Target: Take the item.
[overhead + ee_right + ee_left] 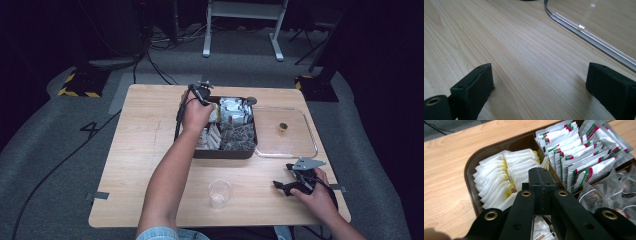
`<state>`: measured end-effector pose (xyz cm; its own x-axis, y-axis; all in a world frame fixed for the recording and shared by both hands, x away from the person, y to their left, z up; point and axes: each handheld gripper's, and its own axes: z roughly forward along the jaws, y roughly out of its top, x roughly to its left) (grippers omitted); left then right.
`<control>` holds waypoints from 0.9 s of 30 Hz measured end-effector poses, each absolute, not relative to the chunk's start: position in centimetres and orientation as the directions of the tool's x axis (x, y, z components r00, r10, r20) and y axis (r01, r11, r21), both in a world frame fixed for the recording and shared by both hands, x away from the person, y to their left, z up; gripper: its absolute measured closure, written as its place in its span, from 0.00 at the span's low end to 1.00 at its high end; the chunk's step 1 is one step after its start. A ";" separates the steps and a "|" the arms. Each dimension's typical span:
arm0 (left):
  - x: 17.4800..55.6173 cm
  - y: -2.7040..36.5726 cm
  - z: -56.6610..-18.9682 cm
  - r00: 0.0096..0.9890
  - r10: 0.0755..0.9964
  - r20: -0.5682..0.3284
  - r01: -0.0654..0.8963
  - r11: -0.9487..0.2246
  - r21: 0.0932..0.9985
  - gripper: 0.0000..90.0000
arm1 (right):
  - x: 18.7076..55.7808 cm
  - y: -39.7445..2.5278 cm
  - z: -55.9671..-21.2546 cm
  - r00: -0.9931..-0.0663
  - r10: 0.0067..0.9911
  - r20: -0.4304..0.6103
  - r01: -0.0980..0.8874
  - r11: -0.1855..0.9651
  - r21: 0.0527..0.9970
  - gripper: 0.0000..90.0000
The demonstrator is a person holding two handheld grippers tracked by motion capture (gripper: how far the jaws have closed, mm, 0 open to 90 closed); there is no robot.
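Note:
A dark brown compartment box (pixel 225 154) sits at the table's middle back. It holds white tea packets (pixel 496 177), silver packets with red and green marks (pixel 584 157) and clear mesh bags (pixel 614 190). My left gripper (pixel 202 92) hangs over the box's far left corner. In the left gripper view its jaws (pixel 541 173) are shut, tips just above the white packets, and I see nothing between them. My right gripper (pixel 281 186) rests low at the table's front right. Its jaws (pixel 540 82) stand wide open over bare wood, nothing between them.
A clear plastic lid (pixel 310 135) lies right of the box with a small brown object (pixel 283 128) on it; its rim (pixel 584 30) runs just beyond my right gripper. A clear plastic cup (pixel 219 193) stands near the front edge, between the two arms.

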<state>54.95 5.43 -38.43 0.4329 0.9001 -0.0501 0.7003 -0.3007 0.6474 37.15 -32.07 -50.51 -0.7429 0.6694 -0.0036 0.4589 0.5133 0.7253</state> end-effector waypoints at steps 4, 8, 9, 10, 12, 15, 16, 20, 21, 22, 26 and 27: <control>54.3 5.9 -37.4 0.440 0.896 -0.057 0.683 -0.293 0.669 1.00 | 37.1 -32.1 -50.5 -0.743 0.669 -0.004 0.459 0.513 0.725 0.09; 53.6 6.4 -36.1 0.459 0.887 -0.060 0.663 -0.296 0.688 1.00 | 37.1 -32.1 -50.5 -0.743 0.669 -0.005 0.457 0.514 0.726 0.09; 53.4 6.5 -35.8 0.469 0.881 -0.060 0.649 -0.298 0.700 1.00 | 37.1 -32.1 -50.5 -0.744 0.669 -0.005 0.457 0.514 0.726 0.09; 53.1 6.6 -35.5 0.479 0.876 -0.063 0.643 -0.301 0.704 1.00 | 37.1 -32.1 -50.5 -0.744 0.669 -0.005 0.457 0.514 0.726 0.09; 52.6 6.8 -34.9 0.491 0.869 -0.053 0.628 -0.311 0.713 1.00 | 37.1 -32.1 -50.5 -0.743 0.669 -0.005 0.458 0.514 0.726 0.09; 51.9 7.2 -34.2 0.511 0.858 -0.053 0.609 -0.318 0.727 1.00 | 37.1 -32.1 -50.5 -0.743 0.669 -0.005 0.457 0.514 0.726 0.09; 51.5 7.4 -33.9 0.524 0.850 -0.054 0.598 -0.323 0.733 1.00 | 37.1 -32.1 -50.5 -0.743 0.669 -0.005 0.457 0.514 0.726 0.09; 50.5 7.9 -33.2 0.558 0.828 -0.052 0.572 -0.338 0.747 1.00 | 37.1 -32.1 -50.5 -0.743 0.669 -0.005 0.458 0.514 0.726 0.09; 50.2 8.1 -32.9 0.566 0.823 -0.052 0.565 -0.342 0.751 1.00 | 37.1 -32.1 -50.5 -0.743 0.669 -0.005 0.458 0.514 0.726 0.09; 49.9 8.2 -32.7 0.573 0.818 -0.052 0.558 -0.343 0.756 1.00 | 37.1 -32.1 -50.5 -0.743 0.669 -0.005 0.458 0.514 0.726 0.09; 48.6 8.7 -31.7 0.608 0.792 -0.049 0.522 -0.352 0.777 1.00 | 37.1 -32.1 -50.5 -0.743 0.669 -0.004 0.458 0.513 0.726 0.09; 48.3 8.8 -31.4 0.620 0.783 -0.050 0.512 -0.357 0.781 1.00 | 37.1 -32.1 -50.5 -0.743 0.670 -0.004 0.458 0.513 0.726 0.09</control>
